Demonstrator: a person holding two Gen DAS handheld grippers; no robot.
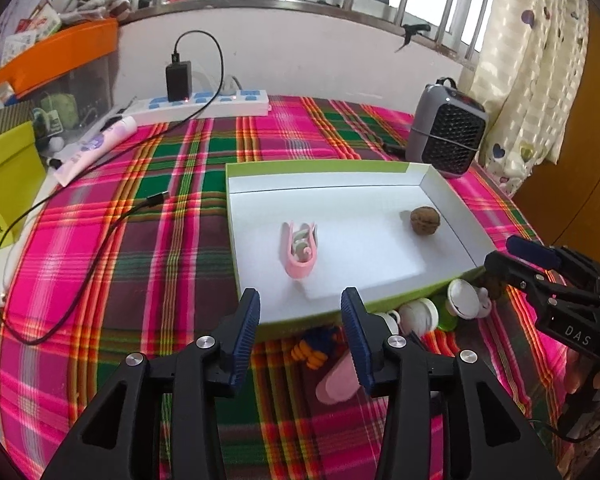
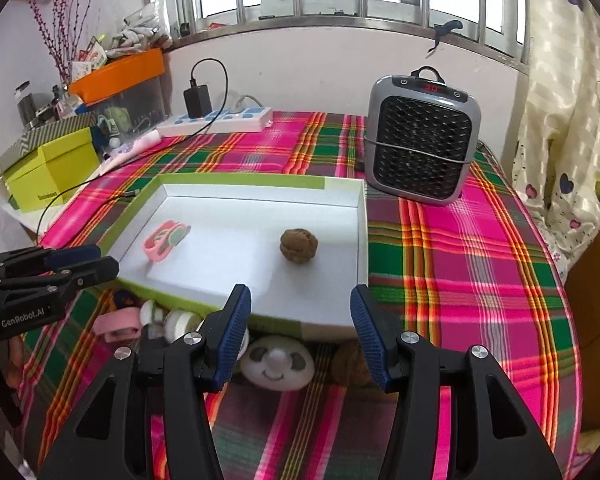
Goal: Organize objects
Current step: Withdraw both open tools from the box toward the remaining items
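Left wrist view: the left gripper (image 1: 300,304) hangs with its jaws apart and nothing between them, above the near edge of a shallow white cardboard tray with green rim (image 1: 324,166) on the plaid-clothed bench (image 1: 172,200). Inside the tray lie a pink plastic clip (image 1: 299,249) towards its left and a brown walnut (image 1: 425,220) towards its right, well apart. The right gripper (image 2: 300,304) is likewise open and empty, over a white smiling-face toy (image 2: 278,362) just outside the tray's near wall.

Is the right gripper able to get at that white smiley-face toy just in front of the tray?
Probably yes: the right gripper is open and empty, and the smiley-face toy lies right below it, uncovered, beside the tray.
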